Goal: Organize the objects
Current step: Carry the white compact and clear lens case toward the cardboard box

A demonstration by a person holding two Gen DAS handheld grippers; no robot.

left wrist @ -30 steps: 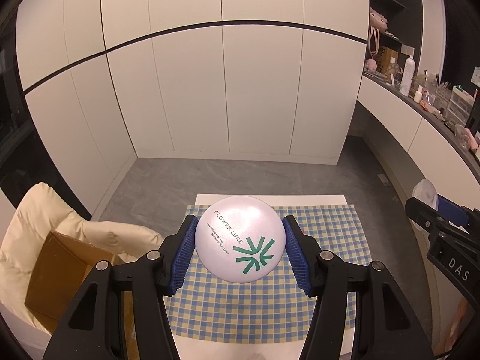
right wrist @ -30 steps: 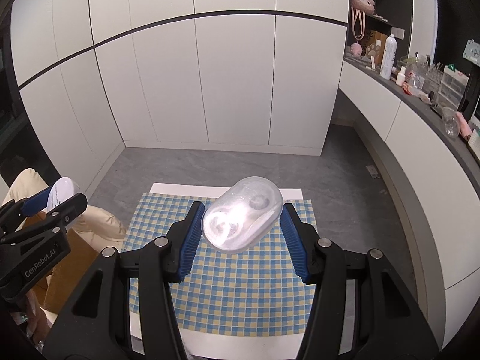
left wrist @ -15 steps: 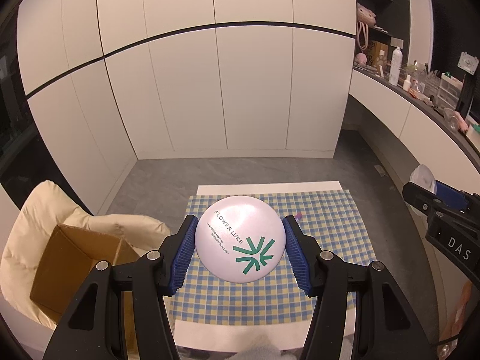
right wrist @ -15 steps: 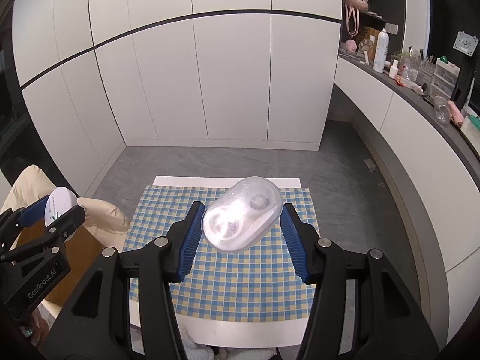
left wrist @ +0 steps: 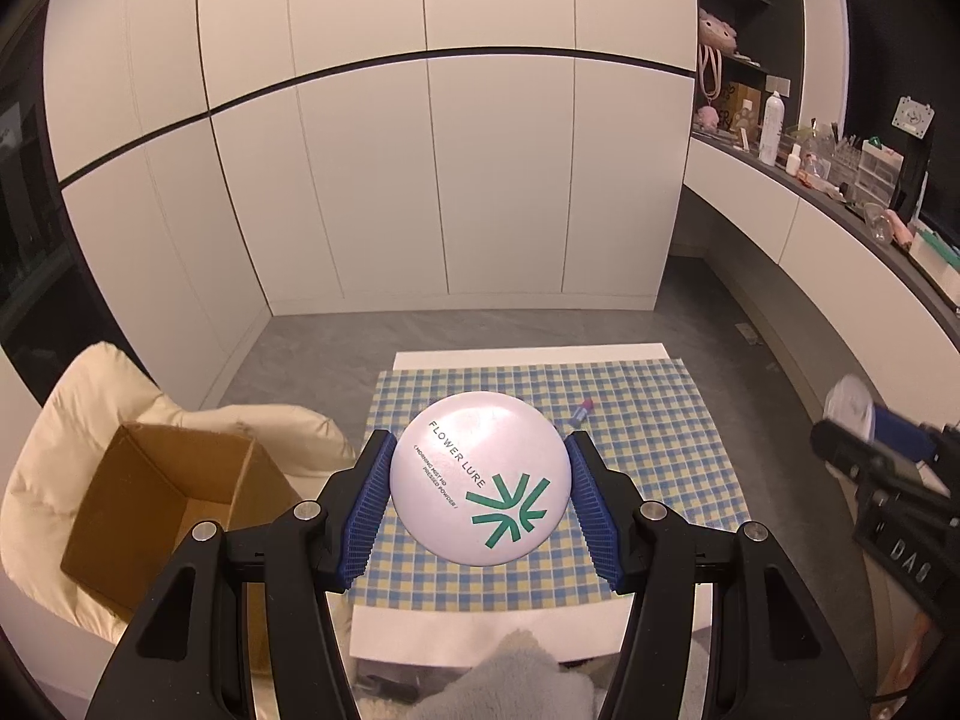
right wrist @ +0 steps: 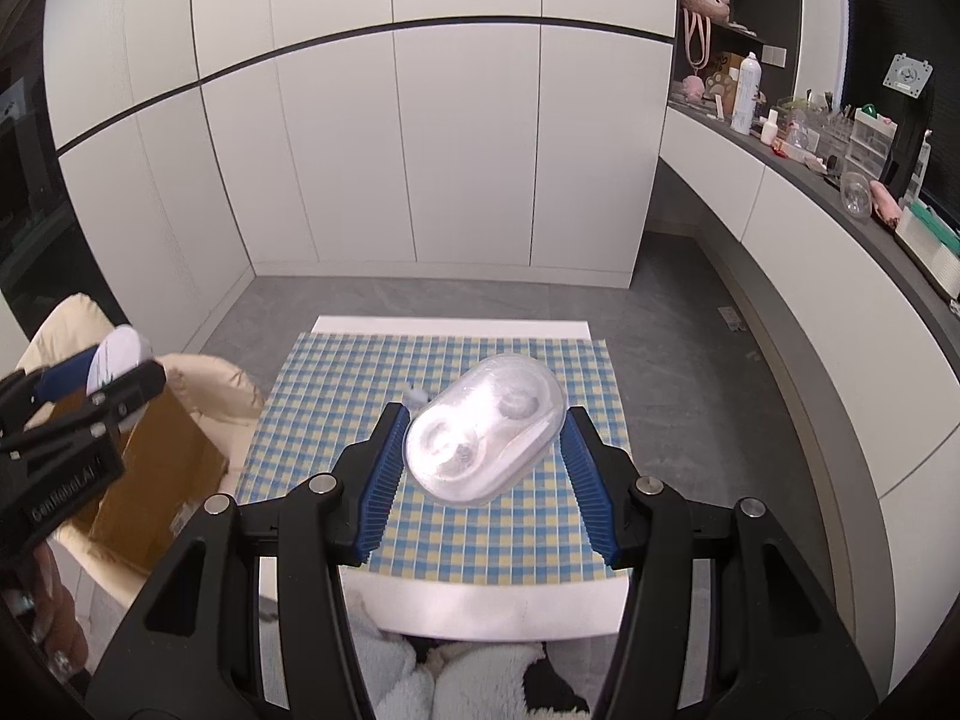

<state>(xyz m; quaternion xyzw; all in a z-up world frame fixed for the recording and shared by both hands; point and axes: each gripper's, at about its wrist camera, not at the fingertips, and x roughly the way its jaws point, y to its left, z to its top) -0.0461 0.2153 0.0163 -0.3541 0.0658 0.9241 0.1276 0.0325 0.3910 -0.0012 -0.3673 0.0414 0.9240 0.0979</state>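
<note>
Both pairs of tongs hover loaded above a low white table point(left wrist: 528, 354) spread with a blue-and-yellow checked cloth point(left wrist: 648, 420). The left tongs point(left wrist: 479, 489) pinch a round white pressed-powder compact point(left wrist: 479, 480) printed with green lettering, held by its rim at lower centre of the left view. The right tongs point(right wrist: 480, 450) pinch a clear oval plastic case point(right wrist: 486, 435) with two round wells, centre of the right view; its right end appears barely to touch the blue ribbed pad, so that grip looks the weaker one. An open brown cardboard box point(left wrist: 162, 510), resting on a cream cushioned chair point(left wrist: 78, 396) at lower left, is the likely destination. A small pink-capped tube point(left wrist: 581, 412) lies on the cloth behind the compact.

The risks: the compact's smooth domed lid could squirt out of the pads if pressure slackens during a swing toward the box, and the tilted case could pivot and drop onto the cloth or floor. A release from height could crack the powder. With both tongs heading left, they could also collide over the box.
</note>
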